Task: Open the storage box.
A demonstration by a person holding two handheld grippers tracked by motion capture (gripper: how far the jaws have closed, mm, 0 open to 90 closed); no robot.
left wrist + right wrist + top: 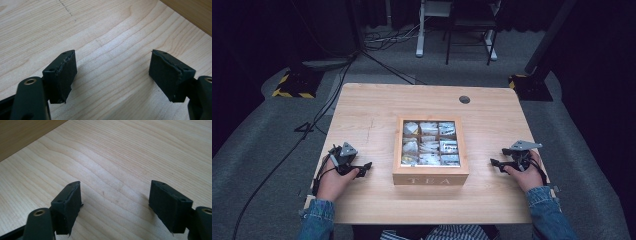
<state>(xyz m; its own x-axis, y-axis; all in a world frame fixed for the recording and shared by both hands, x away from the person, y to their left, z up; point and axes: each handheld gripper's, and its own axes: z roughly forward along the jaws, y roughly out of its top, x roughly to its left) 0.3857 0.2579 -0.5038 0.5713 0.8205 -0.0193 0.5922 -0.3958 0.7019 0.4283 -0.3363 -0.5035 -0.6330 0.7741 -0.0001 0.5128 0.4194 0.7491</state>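
From the high view, your left gripper (pixel 362 167) and right gripper (pixel 496 163) rest on the counter (pixel 362 107), one on each side of the tea box (pixel 430 150), both near it but apart from it. The box sits mid-counter, its compartments full of tea bags (pixel 429 145); whether a clear lid covers them is hard to tell. Nothing looks begun yet, so all the work is ahead of you.

In the left gripper view, the jaws stand wide over bare wood, holding nothing; a strip of the box's wall (pixel 190 12) is cut off at the upper right.

In the right gripper view, the jaws are equally wide and empty, the box wall (pixel 22 135) at the upper left.
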